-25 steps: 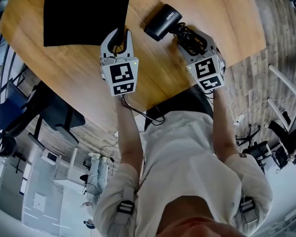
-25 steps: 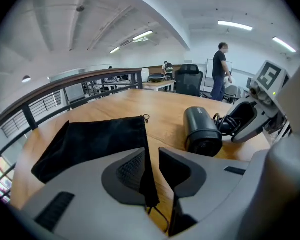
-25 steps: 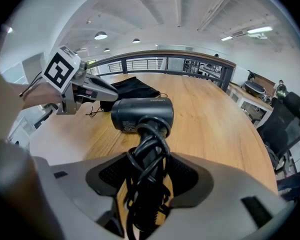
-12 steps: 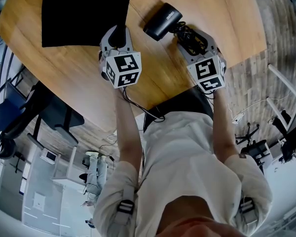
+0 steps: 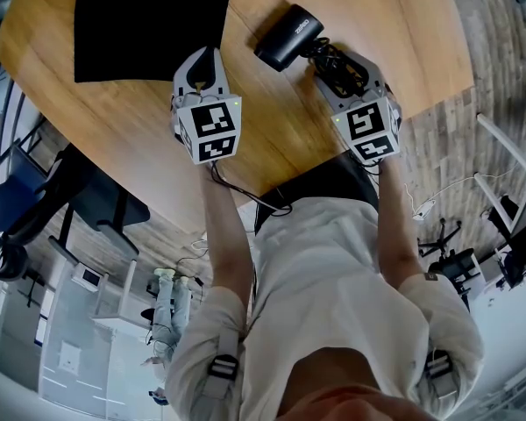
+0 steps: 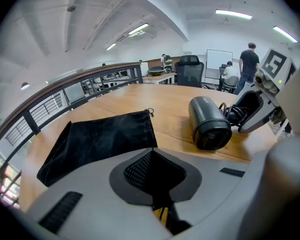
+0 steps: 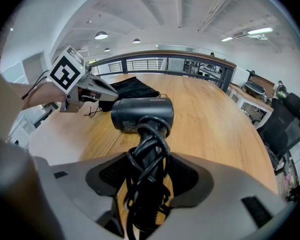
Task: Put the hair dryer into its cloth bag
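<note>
A black cloth bag lies flat at the far left of the wooden table. My left gripper is at the bag's near right corner, its jaws closed together on the fabric there. In the left gripper view the bag spreads out just beyond the joined tips. The black hair dryer rests on the table to the right. My right gripper is shut on its cord-wrapped handle. The right gripper view shows the barrel lying crosswise beyond the jaws.
The table's near edge runs just behind both grippers. A drawstring end sticks out at the bag's far right corner. Bare wood separates bag and dryer. A railing, an office chair and people are far behind.
The left gripper's jaws stood open around the bag's corner a second ago and are now closed on it; the gripper rolled slightly. The right gripper and dryer have not moved.
</note>
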Available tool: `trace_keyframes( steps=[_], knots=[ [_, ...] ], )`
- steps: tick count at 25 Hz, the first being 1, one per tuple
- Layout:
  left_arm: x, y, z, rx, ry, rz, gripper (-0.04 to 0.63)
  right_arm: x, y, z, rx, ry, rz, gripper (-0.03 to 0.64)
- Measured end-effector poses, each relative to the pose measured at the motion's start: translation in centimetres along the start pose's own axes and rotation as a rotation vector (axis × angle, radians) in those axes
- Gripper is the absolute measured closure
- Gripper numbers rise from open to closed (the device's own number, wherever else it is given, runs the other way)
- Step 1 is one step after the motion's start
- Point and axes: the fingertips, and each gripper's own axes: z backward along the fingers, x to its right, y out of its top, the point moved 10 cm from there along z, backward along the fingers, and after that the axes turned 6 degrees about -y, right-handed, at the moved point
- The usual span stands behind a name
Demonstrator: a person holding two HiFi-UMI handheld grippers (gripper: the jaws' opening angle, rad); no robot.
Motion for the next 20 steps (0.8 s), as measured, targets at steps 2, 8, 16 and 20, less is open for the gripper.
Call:
trace_keyframes(
  steps=[2, 8, 16, 20],
  knots=[
    [-0.3, 0.3, 0.5, 0.011, 0.001, 0.008, 0.574, 0.0, 0.1, 0.0, 0.001, 0.001, -0.006, 0.359],
    [-0.5, 1.0, 2.0, 0.051, 0.002, 0.033, 0.574, -0.1, -0.2, 0.2, 0.000, 0.006, -0.008, 0.359],
    [0.2, 2.2, 3.6, 0.090, -0.016, 0.047, 0.574, -0.6, 0.2, 0.8, 0.020, 0.047, -0.010, 0.359],
    [0.8, 2.2, 4.0, 0.098, -0.026, 0.053, 0.574, -1.2, 0.5, 0.9, 0.033, 0.067, -0.002, 0.359]
  ],
)
